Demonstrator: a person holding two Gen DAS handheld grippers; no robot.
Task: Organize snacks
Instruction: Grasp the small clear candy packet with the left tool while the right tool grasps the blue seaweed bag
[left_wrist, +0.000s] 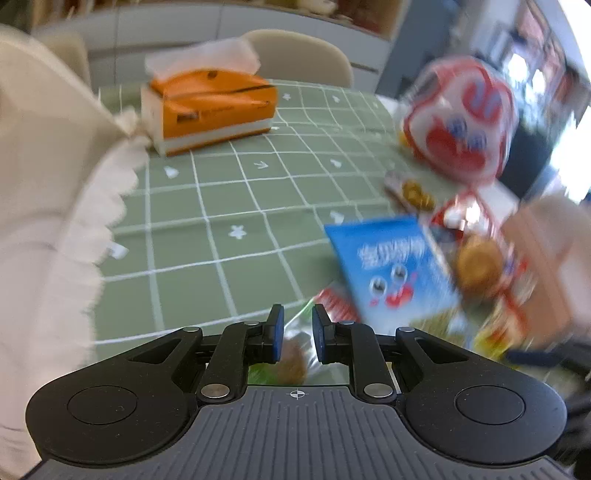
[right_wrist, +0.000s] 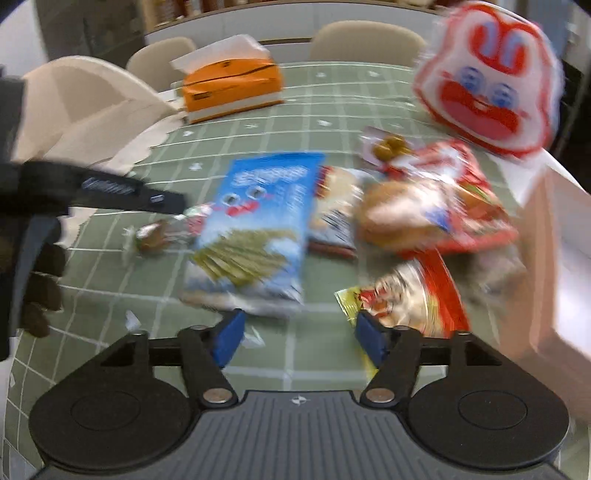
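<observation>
Snack packs lie on the green checked tablecloth (left_wrist: 229, 192). A blue pack (left_wrist: 391, 269) lies right of my left gripper (left_wrist: 297, 325), whose jaws stand narrowly apart around a small clear-wrapped brown snack (left_wrist: 291, 358); contact is unclear. In the right wrist view the same small snack (right_wrist: 151, 234) lies at the tip of the left gripper's fingers (right_wrist: 162, 199), left of the blue pack (right_wrist: 258, 225). My right gripper (right_wrist: 297, 332) is open and empty above the cloth, near a red-yellow pack (right_wrist: 417, 295). A red bread pack (right_wrist: 432, 206) and a red-white face-shaped bag (right_wrist: 487, 81) lie beyond.
An orange tissue box (left_wrist: 210, 107) stands at the far side, also in the right wrist view (right_wrist: 229, 86). A cream cloth bag (left_wrist: 48, 206) lies at the left. A cardboard box (right_wrist: 561, 266) stands at the right edge. Beige chairs (right_wrist: 365, 38) stand behind the table.
</observation>
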